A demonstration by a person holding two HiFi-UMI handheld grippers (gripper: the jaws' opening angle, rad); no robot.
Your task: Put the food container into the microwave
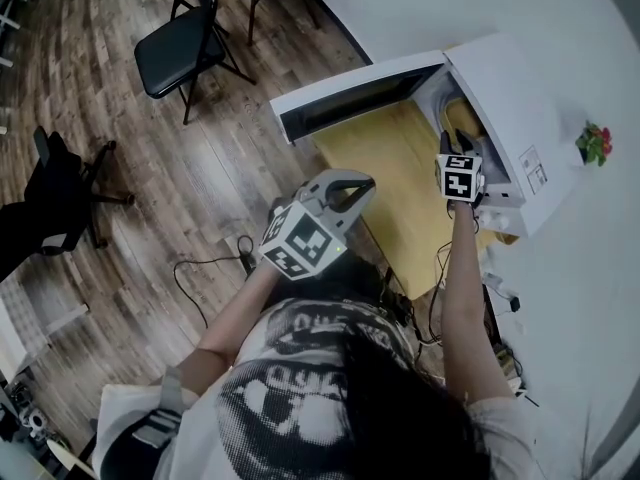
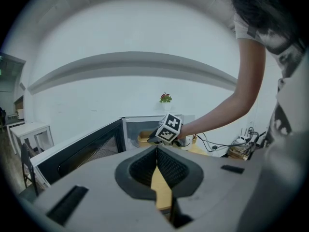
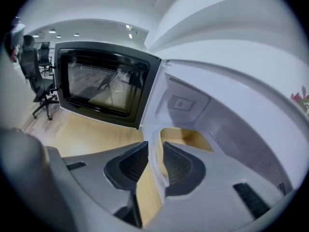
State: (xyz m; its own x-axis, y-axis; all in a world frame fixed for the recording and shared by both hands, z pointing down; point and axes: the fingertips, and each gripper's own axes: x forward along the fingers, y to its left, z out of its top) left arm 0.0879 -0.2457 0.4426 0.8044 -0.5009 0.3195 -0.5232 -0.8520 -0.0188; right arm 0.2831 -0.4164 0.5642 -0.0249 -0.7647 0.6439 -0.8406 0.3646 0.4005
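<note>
The white microwave [image 1: 520, 118] stands on a yellow table [image 1: 400, 168] with its door [image 1: 350, 93] swung wide to the left. A yellowish food container [image 3: 186, 137] with a pale rim sits inside the cavity. My right gripper [image 3: 157, 149] reaches into the opening, shut on the container's near rim. From above, that gripper [image 1: 450, 148] is at the cavity's mouth and the container [image 1: 462, 118] shows just beyond it. My left gripper [image 1: 350, 190] hangs back over the table's near edge, shut and holding nothing; its jaws [image 2: 157, 151] point toward the microwave.
A small potted flower [image 1: 594, 143] sits on top of the microwave. Cables [image 1: 440, 268] trail off the table's right end. A black folding chair [image 1: 185, 43] and an office chair [image 1: 60, 183] stand on the wooden floor to the left.
</note>
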